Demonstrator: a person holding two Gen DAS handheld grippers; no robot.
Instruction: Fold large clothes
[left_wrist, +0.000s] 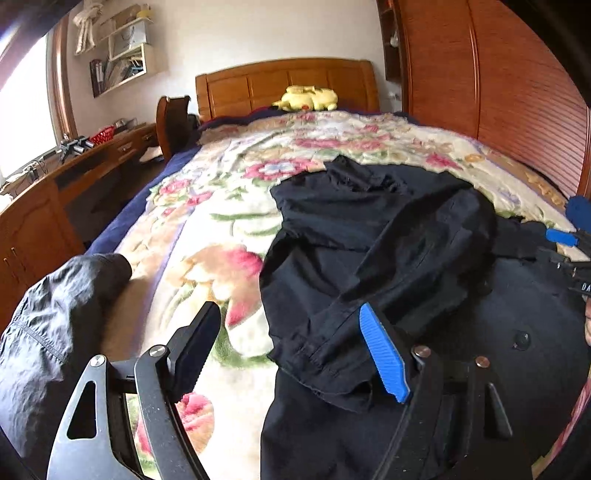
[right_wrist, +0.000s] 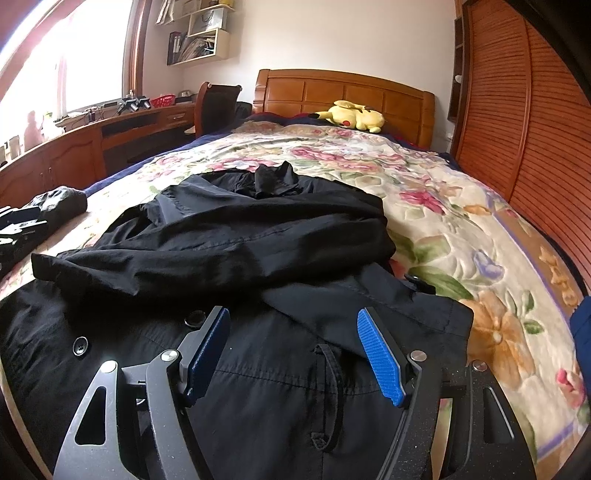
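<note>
A large black coat (left_wrist: 369, 229) lies spread on the floral blanket, with one sleeve (right_wrist: 184, 258) folded across its body. In the left wrist view the sleeve's cuff (left_wrist: 321, 354) rests by the blue pad. My left gripper (left_wrist: 288, 314) is open at the coat's left edge, its jaws wide apart and pressing on nothing. My right gripper (right_wrist: 291, 314) hovers open over the coat's lower front (right_wrist: 280, 369), near two buttons (right_wrist: 79, 347), with no cloth pinched. Each gripper shows at the edge of the other's view: the right gripper (left_wrist: 569, 229) and the left gripper (right_wrist: 18, 229).
A crumpled dark grey garment (left_wrist: 55, 314) lies on the blanket (left_wrist: 207, 206) left of the coat. A yellow plush toy (right_wrist: 351, 116) sits by the wooden headboard (right_wrist: 343, 88). A wooden desk (right_wrist: 74, 147) runs along the left, a slatted wardrobe (right_wrist: 517, 110) along the right.
</note>
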